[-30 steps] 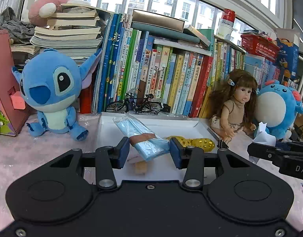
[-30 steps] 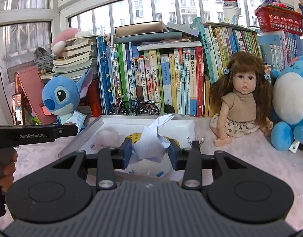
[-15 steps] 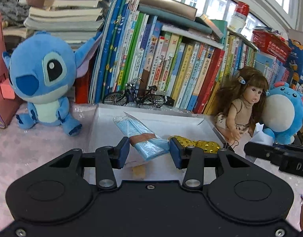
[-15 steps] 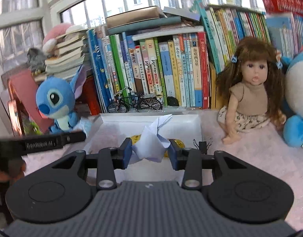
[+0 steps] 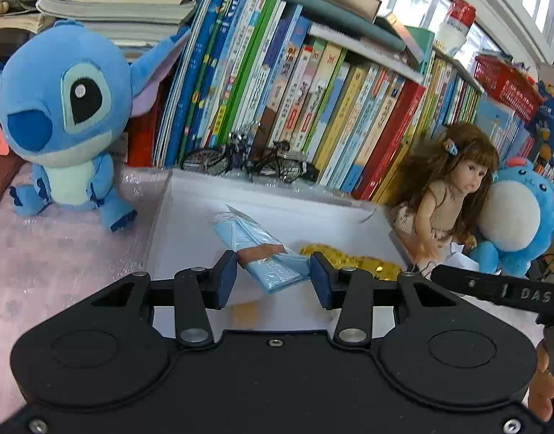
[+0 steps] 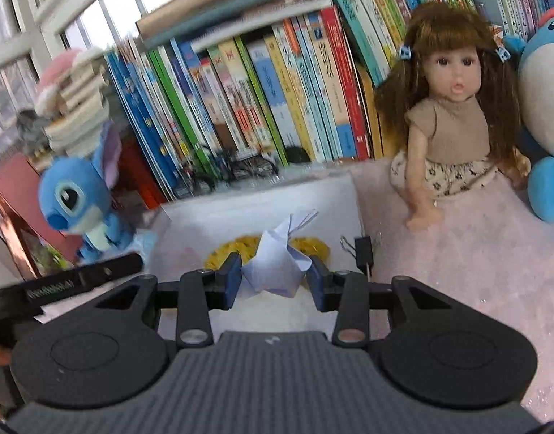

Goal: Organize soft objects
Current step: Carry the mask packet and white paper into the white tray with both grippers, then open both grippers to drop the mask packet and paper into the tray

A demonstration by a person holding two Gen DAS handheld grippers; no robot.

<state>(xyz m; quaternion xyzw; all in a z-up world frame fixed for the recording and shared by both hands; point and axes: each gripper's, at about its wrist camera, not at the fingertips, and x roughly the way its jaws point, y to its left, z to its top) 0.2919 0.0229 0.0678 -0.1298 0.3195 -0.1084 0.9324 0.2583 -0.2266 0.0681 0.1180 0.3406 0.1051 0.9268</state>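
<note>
My left gripper (image 5: 273, 278) is shut on a light blue pack of face masks (image 5: 262, 249) in clear wrap with a brown band, held over the white tray (image 5: 277, 195). My right gripper (image 6: 273, 278) is shut on a crumpled white tissue (image 6: 277, 267), held over the same tray (image 6: 349, 195). A gold sequined soft thing (image 5: 352, 260) lies in the tray and shows behind the tissue in the right wrist view (image 6: 313, 244).
A blue Stitch plush (image 5: 63, 115) sits left of the tray. A doll (image 6: 454, 108) and a blue round plush (image 5: 522, 217) sit on the right. A row of books (image 5: 313, 108) and a toy bicycle (image 5: 240, 159) stand behind. A black binder clip (image 6: 363, 253) lies by the tray's right rim.
Both grippers have moved forward toward the tray and tilted down, each keeping hold of its item. The right view is blurred from motion.
</note>
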